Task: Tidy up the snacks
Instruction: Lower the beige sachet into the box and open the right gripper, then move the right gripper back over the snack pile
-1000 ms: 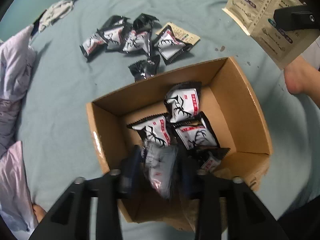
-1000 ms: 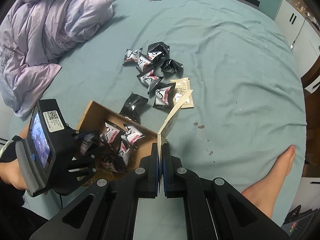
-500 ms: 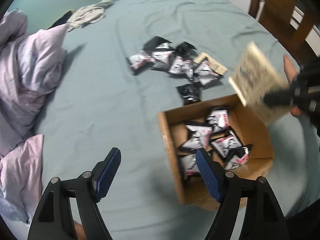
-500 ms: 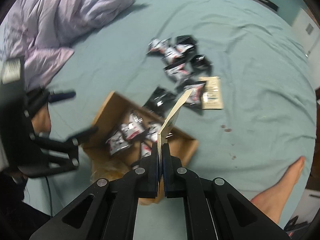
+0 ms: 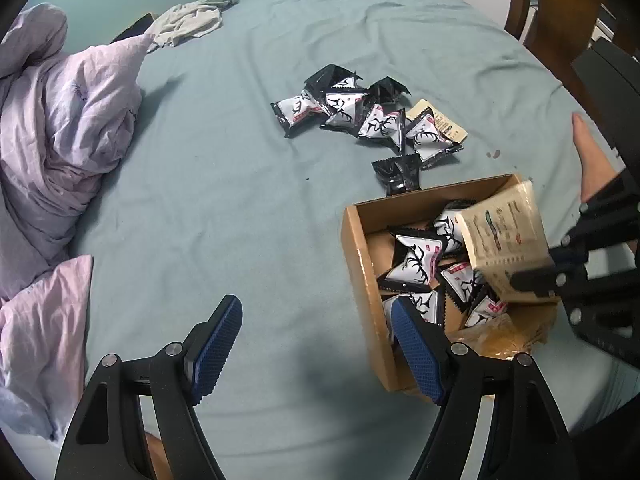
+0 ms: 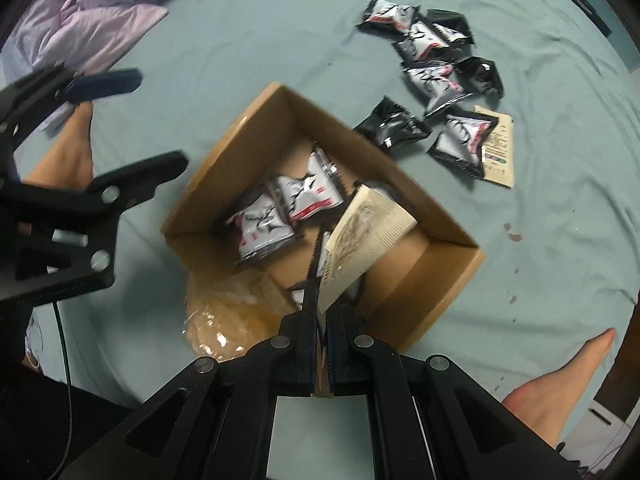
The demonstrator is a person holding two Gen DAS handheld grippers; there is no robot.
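**Beige sachet going into the snack box**

Right gripper (image 6: 322, 316) is clamped tight on a beige sachet (image 6: 366, 236), holding it by one edge just over the open cardboard box (image 6: 452, 280) on the bed (image 6: 240, 40). There's printing on the sachet but it's too blurry to read. The box already has several black-and-white snack packets (image 6: 308, 196) with an antler-style drawing and a red strip; the text on them is too small to make out. Left gripper (image 5: 316, 344) has its jaws spread apart, nothing between them, hovering beside the box. A loose pile of the same packets (image 5: 360, 116) sits on the sheet behind the box, on top of a second beige sachet (image 5: 444, 124). Lilac duvet (image 5: 60, 120) is off to the side.
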